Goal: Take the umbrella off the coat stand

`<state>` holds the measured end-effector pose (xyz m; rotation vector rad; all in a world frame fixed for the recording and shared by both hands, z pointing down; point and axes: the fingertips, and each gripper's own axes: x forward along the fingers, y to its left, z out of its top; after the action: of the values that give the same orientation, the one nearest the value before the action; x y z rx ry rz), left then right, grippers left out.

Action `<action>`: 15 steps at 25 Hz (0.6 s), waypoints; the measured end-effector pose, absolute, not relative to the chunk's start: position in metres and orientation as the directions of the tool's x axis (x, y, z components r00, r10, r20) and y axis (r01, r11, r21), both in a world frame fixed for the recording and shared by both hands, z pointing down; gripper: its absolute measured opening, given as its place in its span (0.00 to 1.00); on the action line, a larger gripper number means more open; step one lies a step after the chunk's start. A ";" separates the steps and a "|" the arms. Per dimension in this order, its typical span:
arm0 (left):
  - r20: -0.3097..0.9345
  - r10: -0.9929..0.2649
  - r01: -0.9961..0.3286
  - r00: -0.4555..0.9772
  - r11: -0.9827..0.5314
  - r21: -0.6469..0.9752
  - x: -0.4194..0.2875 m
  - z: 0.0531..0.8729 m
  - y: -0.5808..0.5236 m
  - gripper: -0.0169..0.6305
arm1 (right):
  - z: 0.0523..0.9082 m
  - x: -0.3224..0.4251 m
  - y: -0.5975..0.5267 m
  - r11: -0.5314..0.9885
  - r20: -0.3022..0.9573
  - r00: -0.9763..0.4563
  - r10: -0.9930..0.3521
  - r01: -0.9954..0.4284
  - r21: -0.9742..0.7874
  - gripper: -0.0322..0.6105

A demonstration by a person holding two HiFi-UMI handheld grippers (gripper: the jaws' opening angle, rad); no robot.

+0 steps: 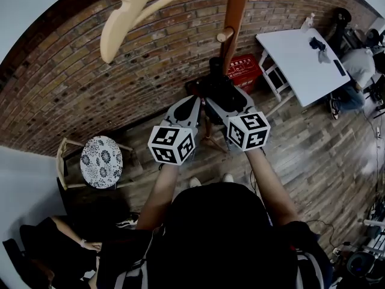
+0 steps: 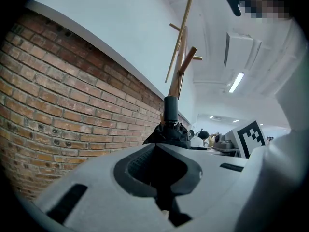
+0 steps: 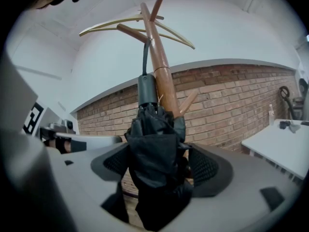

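A black folded umbrella (image 3: 157, 158) hangs by its strap (image 3: 145, 57) from a peg of the wooden coat stand (image 3: 161, 76). My right gripper (image 3: 159, 167) stands wide around the umbrella's body, which hangs between its jaws with a little room beside the pads. My left gripper (image 2: 161, 170) points level at the umbrella (image 2: 168, 132) from the other side, its jaws apart. Whether the fabric touches its pads I cannot tell. In the head view both grippers, left (image 1: 187, 106) and right (image 1: 231, 104), meet at the umbrella (image 1: 218, 88) in front of the stand (image 1: 236, 11).
A brick wall (image 1: 90, 71) runs behind the stand. A red crate (image 1: 243, 71) and a white table (image 1: 301, 59) with a seated person (image 1: 358, 71) are at the right. A patterned stool (image 1: 101, 161) and another person (image 1: 60, 239) are at the left.
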<state>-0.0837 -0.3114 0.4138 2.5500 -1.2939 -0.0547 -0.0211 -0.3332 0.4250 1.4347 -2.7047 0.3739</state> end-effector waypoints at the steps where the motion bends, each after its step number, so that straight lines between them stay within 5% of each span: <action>1: 0.092 -0.797 -0.786 0.597 -0.559 0.265 -0.084 0.414 -0.312 0.05 | 0.425 -0.022 -0.334 0.540 0.164 -0.568 -0.806 -0.821 -0.185 0.58; 15: 0.088 -0.801 -0.789 0.592 -0.553 0.268 -0.087 0.417 -0.316 0.05 | 0.430 -0.027 -0.338 0.557 0.172 -0.581 -0.796 -0.813 -0.171 0.58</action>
<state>-0.0865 -0.3160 0.4174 2.5441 -1.3034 -0.0634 -0.0269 -0.3378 0.4299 1.4003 -2.7055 0.3574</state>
